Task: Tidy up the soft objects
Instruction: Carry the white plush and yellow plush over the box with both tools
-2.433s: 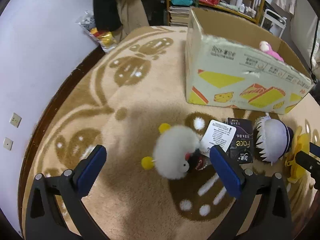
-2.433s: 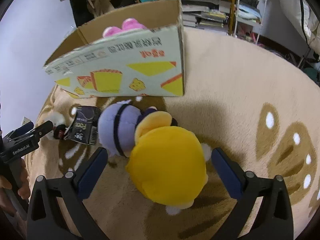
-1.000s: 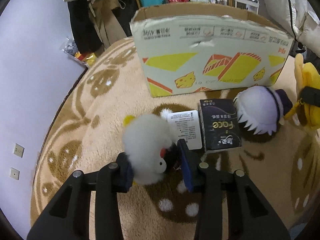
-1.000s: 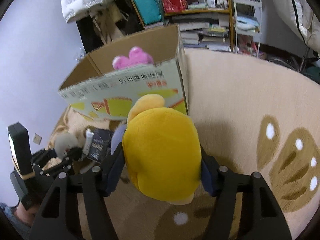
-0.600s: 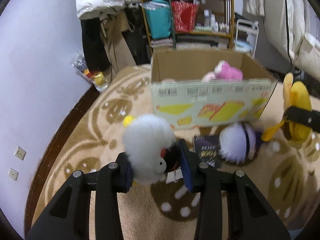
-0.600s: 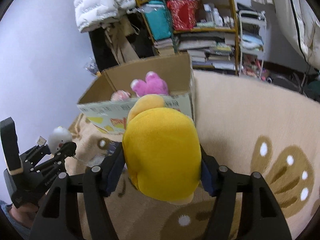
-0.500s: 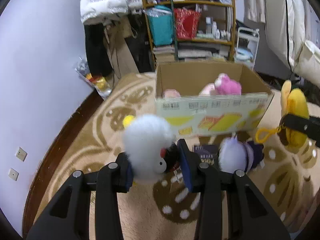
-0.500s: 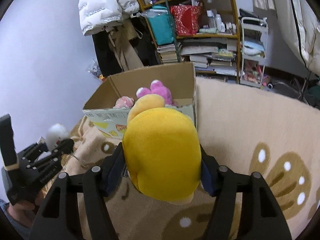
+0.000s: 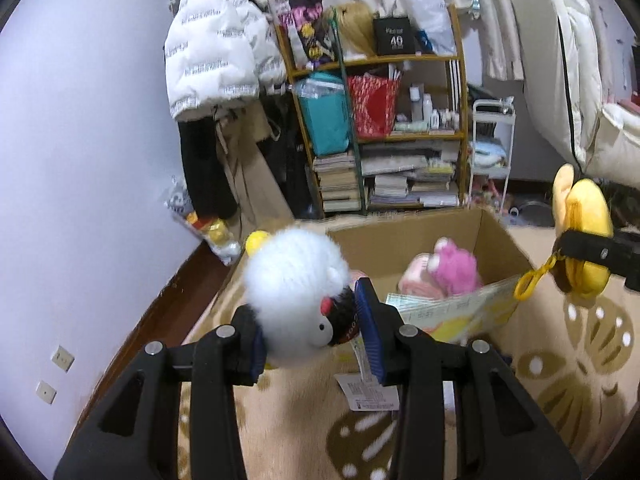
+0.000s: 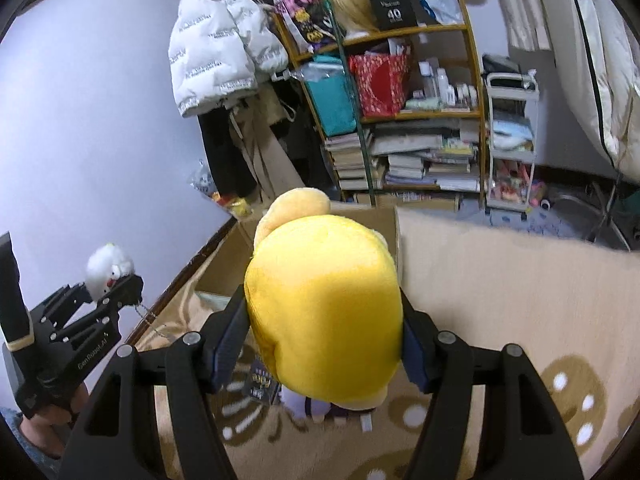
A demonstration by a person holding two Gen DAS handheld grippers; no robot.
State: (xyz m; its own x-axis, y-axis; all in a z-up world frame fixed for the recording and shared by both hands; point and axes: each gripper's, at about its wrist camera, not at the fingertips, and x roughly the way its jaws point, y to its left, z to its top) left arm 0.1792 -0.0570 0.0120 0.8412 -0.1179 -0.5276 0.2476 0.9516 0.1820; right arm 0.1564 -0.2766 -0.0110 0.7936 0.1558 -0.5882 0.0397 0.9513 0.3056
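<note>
Left gripper (image 9: pixel 312 330) is pinching fluffy white round plush (image 9: pixel 296 276); right gripper (image 10: pixel 324 328) is clamping fat yellow plush (image 10: pixel 324 304), both raised near open brown cardboard box (image 9: pixel 492 236), likely for dropping in beside pink plush (image 9: pixel 452 268)

Pale lilac painted wall (image 9: pixel 88 128) on left, two white wall sockets (image 9: pixel 56 372) low down. Dark wooden skirting board (image 9: pixel 160 312) along floor edge. Beige fluffy carpet with brown dotted pattern (image 10: pixel 500 280) covers floor. Wooden open shelving unit (image 9: pixel 384 128) at back, crammed with stacked books, bags, bottles. White puffer jacket (image 9: pixel 212 56) hangs beside it. Small white trolley rack (image 10: pixel 510 140) right of shelves.
</note>
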